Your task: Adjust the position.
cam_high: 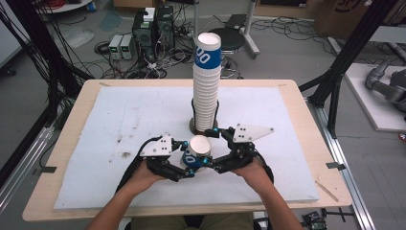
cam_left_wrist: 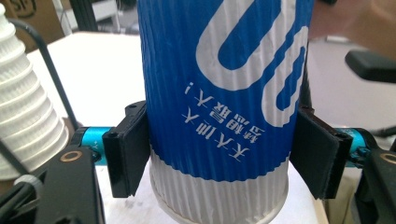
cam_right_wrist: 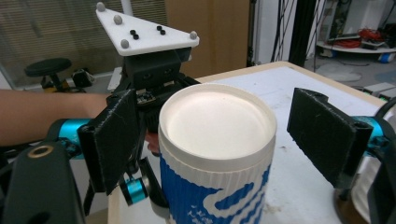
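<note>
A blue-and-white paper cup [cam_high: 198, 151] is held upside down near the table's front, with its white base facing up. My left gripper [cam_high: 187, 158] is shut on it. In the left gripper view both pads press the ribbed sides of the cup [cam_left_wrist: 219, 93]. My right gripper [cam_high: 211, 146] is open, with one jaw on either side of the same cup [cam_right_wrist: 215, 140]. Its right pad [cam_right_wrist: 327, 135] stands clear of the cup. A tall stack of inverted cups [cam_high: 207, 91] rises just behind, also visible as ribbed white cups [cam_left_wrist: 28, 121].
A stained white foam mat [cam_high: 119, 115] covers the wooden table [cam_high: 72, 124]. Black frame posts [cam_high: 335, 81] stand at the right and left. Behind the table, the floor holds computers, cables and a stool [cam_high: 230, 38].
</note>
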`<state>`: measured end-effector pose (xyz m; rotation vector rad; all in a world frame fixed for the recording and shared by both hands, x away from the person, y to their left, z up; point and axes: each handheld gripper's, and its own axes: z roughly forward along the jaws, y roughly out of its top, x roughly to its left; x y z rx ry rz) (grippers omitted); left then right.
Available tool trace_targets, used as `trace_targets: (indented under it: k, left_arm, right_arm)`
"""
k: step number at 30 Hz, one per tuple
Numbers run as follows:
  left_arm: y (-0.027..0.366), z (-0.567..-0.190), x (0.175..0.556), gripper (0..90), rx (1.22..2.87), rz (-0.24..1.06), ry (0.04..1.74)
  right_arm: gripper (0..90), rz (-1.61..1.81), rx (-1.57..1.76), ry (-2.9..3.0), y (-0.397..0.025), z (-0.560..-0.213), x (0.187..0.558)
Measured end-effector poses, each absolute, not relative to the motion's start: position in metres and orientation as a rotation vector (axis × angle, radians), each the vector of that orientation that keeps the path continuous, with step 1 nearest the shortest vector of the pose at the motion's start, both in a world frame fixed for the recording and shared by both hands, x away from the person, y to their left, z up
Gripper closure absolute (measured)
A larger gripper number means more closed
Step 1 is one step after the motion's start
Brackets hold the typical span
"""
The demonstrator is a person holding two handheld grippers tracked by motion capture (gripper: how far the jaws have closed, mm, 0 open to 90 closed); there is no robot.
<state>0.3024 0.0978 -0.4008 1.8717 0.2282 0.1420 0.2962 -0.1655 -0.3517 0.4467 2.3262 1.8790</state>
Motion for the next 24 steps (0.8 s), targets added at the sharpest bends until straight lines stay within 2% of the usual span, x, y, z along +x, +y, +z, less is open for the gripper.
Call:
trace_targets:
  k: [13, 24]
  left_arm:
    - [0.099, -0.364, 0.317, 27.7, 2.167, 0.134, 0.221]
    - [0.089, -0.346, 0.321, 27.7, 2.343, 0.107, 0.18]
  right_arm:
    - [17.6, 1.742, 0.447, 2.369, -0.194, -0.346, 0.303]
    - [17.6, 1.557, 0.372, 2.498, -0.207, -0.341, 0.308]
